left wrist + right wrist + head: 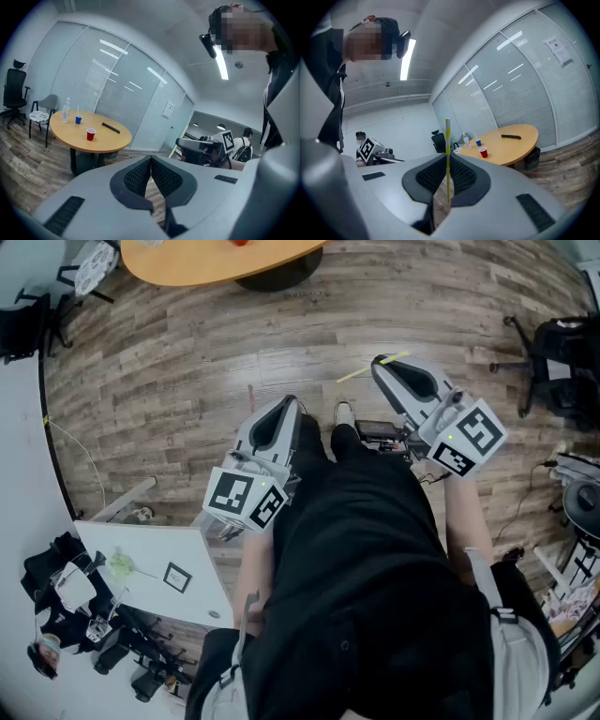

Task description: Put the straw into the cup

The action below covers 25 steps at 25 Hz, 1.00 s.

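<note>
Pinching the straw (447, 138) partway along, my right gripper (448, 157) has its jaws pressed onto it, and the yellow-and-white tube stands out past the tips, roughly in line with them. My left gripper (151, 159) is pressed together with nothing between its jaws. To do this step well, I judge I should grip firmly without crushing the tube, get close, bring the free end over the cup's mouth and lower it straight before letting go. The long free length could wobble or catch the rim. Well ahead of the right gripper, beyond its tips and somewhat to their right, the round table (515, 146) carries a red cup (483, 152) whose inside I cannot see. Just behind it is a blue cup (478, 142) with a second straw (475, 136) already standing in it. A clear bottle (465, 140) stands further left, and a black bar (511, 136) lies off to the right
</note>
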Each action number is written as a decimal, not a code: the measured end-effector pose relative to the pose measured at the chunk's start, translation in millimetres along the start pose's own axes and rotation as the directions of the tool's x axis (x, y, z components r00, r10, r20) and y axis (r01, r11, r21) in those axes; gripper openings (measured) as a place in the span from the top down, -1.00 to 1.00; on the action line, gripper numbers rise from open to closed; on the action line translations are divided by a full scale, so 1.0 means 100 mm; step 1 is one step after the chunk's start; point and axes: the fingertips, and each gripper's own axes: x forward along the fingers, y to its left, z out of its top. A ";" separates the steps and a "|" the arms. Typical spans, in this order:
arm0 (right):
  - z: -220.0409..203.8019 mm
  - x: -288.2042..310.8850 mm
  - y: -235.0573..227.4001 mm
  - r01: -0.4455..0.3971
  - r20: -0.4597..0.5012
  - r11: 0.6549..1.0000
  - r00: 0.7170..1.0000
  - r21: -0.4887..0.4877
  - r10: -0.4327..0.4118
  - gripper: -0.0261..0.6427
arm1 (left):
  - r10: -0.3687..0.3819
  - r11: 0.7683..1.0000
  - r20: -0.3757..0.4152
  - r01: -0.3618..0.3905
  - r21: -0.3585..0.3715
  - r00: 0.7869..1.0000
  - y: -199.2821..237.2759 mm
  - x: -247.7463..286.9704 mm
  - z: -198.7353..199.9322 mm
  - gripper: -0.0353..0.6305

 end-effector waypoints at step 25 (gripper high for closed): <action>0.26 0.93 0.22 0.121 0.029 0.993 0.992 0.000 -0.121 0.82 | -0.066 0.998 0.045 0.065 0.023 0.997 1.00 -0.29 0.50 0.85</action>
